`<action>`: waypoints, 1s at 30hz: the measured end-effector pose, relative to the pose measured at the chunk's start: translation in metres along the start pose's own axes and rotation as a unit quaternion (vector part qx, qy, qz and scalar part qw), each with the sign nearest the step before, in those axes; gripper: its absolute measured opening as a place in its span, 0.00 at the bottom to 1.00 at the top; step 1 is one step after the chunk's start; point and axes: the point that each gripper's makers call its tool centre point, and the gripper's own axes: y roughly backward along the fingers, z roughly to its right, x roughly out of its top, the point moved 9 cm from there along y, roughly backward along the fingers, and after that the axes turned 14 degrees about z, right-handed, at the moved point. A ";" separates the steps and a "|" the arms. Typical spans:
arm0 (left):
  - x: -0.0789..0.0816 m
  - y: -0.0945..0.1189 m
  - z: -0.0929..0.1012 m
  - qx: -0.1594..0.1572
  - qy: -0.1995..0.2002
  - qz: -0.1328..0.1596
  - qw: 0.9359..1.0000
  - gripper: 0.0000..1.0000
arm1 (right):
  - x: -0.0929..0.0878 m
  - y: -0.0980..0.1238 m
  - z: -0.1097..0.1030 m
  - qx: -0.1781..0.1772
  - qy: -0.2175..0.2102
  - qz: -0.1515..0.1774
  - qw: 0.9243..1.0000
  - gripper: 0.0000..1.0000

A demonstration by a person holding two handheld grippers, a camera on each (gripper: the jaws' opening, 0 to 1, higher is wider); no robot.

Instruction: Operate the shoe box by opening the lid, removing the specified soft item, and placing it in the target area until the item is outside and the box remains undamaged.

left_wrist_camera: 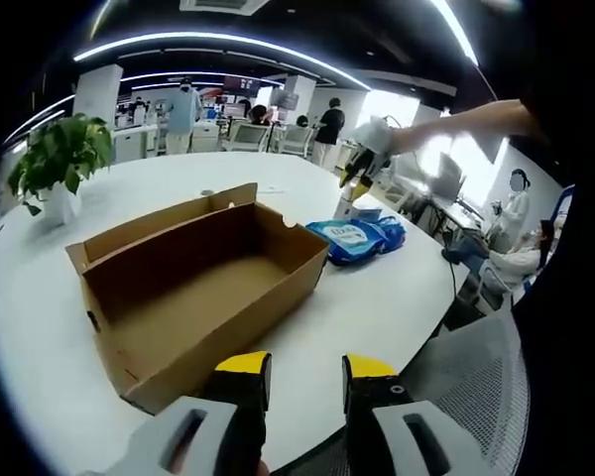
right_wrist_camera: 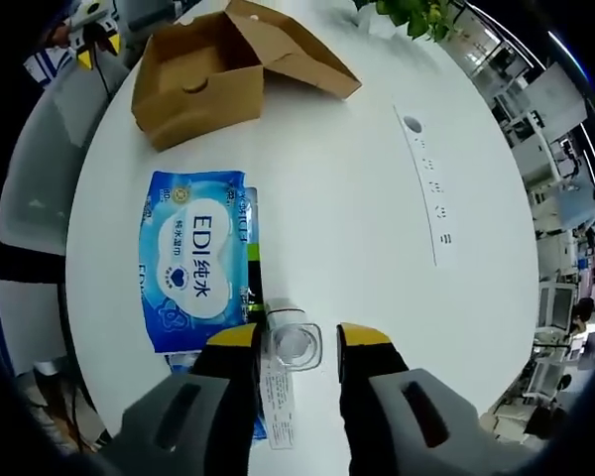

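A round white worktop (left_wrist_camera: 397, 307) carries everything, set in an open office with ceiling light strips, desks and several people far behind. A potted plant (left_wrist_camera: 59, 159) stands at its far left edge. A grey mesh chair (left_wrist_camera: 466, 397) sits at the near right.

In the left gripper view the brown shoe box (left_wrist_camera: 203, 288) lies open and looks empty, its lid (left_wrist_camera: 164, 223) folded back on the far side. Just right of it, on the worktop outside the box, lies the blue soft pack (left_wrist_camera: 357, 238), partly hidden by the box corner. The left hand-held gripper (left_wrist_camera: 305, 382) hangs near the box's near end, jaws apart with nothing between them.

In the right gripper view the right hand-held gripper (right_wrist_camera: 296, 349) is above the worktop, jaws apart; a small clear container (right_wrist_camera: 294, 347) shows between the tips, but whether they touch it is unclear. A white paper slip (right_wrist_camera: 276, 392) beside it is too small to read.
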 end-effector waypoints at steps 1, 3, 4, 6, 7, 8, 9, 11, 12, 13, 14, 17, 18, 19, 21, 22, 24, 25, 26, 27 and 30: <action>0.001 0.000 0.000 0.000 0.001 0.002 1.000 0.29 | 0.000 0.002 0.000 -0.004 -0.001 0.001 1.000 0.29; 0.002 0.001 -0.002 0.000 0.003 0.005 1.000 0.29 | 0.000 0.009 -0.001 -0.011 -0.006 0.003 1.000 0.29; 0.002 0.000 -0.002 0.001 0.004 0.008 1.000 0.29 | 0.000 0.012 -0.002 -0.017 -0.008 0.005 1.000 0.29; 0.004 0.000 -0.004 0.003 0.011 0.016 1.000 0.29 | 0.000 0.020 -0.003 -0.037 -0.016 0.010 0.999 0.30; 0.005 0.000 -0.004 0.005 0.015 0.020 1.000 0.29 | 0.001 0.023 -0.004 -0.055 -0.023 0.017 0.998 0.30; 0.006 0.000 -0.005 0.007 0.021 0.024 0.999 0.29 | 0.000 0.026 -0.003 -0.070 -0.038 0.027 0.996 0.30; 0.006 0.000 -0.007 0.012 0.025 0.026 0.999 0.29 | -0.002 0.028 -0.002 -0.078 -0.054 0.036 0.995 0.30; 0.006 -0.001 -0.009 0.022 0.030 0.030 0.999 0.29 | -0.002 0.036 -0.006 -0.096 -0.076 0.054 0.991 0.31; 0.006 -0.001 -0.010 0.022 0.034 0.033 0.999 0.29 | -0.004 0.041 -0.009 -0.107 -0.087 0.059 0.989 0.31; 0.006 -0.001 -0.011 0.023 0.038 0.036 0.998 0.29 | -0.004 0.042 -0.010 -0.111 -0.091 0.060 0.988 0.31; 0.006 -0.001 -0.012 0.024 0.041 0.038 0.998 0.29 | -0.006 0.048 -0.014 -0.116 -0.104 0.068 0.985 0.31; 0.006 0.000 -0.012 0.025 0.037 0.037 0.998 0.29 | -0.012 0.055 -0.021 -0.148 -0.139 0.088 0.975 0.30; 0.005 0.000 -0.012 0.027 0.037 0.037 0.998 0.29 | -0.015 0.058 -0.026 -0.154 -0.163 0.102 0.969 0.31; 0.006 0.000 -0.012 0.028 0.039 0.039 0.998 0.29 | -0.016 0.060 -0.030 -0.162 -0.182 0.114 0.963 0.31; 0.006 0.000 -0.011 0.030 0.043 0.042 0.998 0.29 | -0.021 0.062 -0.037 -0.171 -0.208 0.127 0.955 0.31; 0.006 0.000 -0.012 0.032 0.045 0.045 0.997 0.29 | -0.025 0.064 -0.044 -0.175 -0.224 0.134 0.949 0.31; 0.007 0.000 -0.012 0.032 0.045 0.047 0.997 0.29 | -0.030 0.067 -0.055 -0.183 -0.246 0.143 0.941 0.30; 0.007 0.000 -0.012 0.032 0.044 0.047 0.997 0.29 | -0.032 0.067 -0.061 -0.186 -0.253 0.149 0.938 0.29; 0.007 0.000 -0.013 0.032 0.042 0.046 0.998 0.30 | -0.034 0.067 -0.065 -0.185 -0.254 0.151 0.937 0.29; 0.007 -0.001 -0.013 0.032 0.040 0.045 0.998 0.31 | -0.035 0.067 -0.070 -0.187 -0.258 0.154 0.935 0.30; 0.009 0.000 -0.015 0.035 0.039 0.047 0.998 0.32 | -0.038 0.066 -0.085 -0.202 -0.295 0.175 0.917 0.30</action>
